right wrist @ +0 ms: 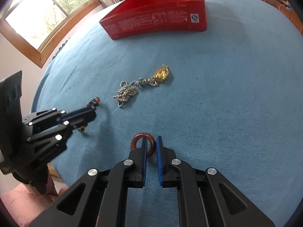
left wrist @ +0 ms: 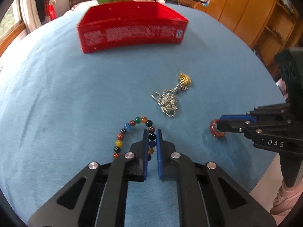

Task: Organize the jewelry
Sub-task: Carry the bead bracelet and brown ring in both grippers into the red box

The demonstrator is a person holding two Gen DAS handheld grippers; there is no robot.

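left gripper (left wrist: pixel 152 132): pitched steeply down toward the cloth, jaws closed on the bracelet (left wrist: pixel 132 132), blue pads nipping one side of the loop
right gripper (right wrist: pixel 151 140): pitched steeply down, jaws closed on the ring (right wrist: pixel 143 144), pads pinching its right side
layout: the two sit side by side, near but apart, each in the other's view
person: only a pink sleeve (left wrist: pixel 286 198) shows, under the right gripper

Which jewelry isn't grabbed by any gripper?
The silver chain with the gold pendant. It lies loose on the blue cloth, unlike the bead bracelet and the reddish ring.
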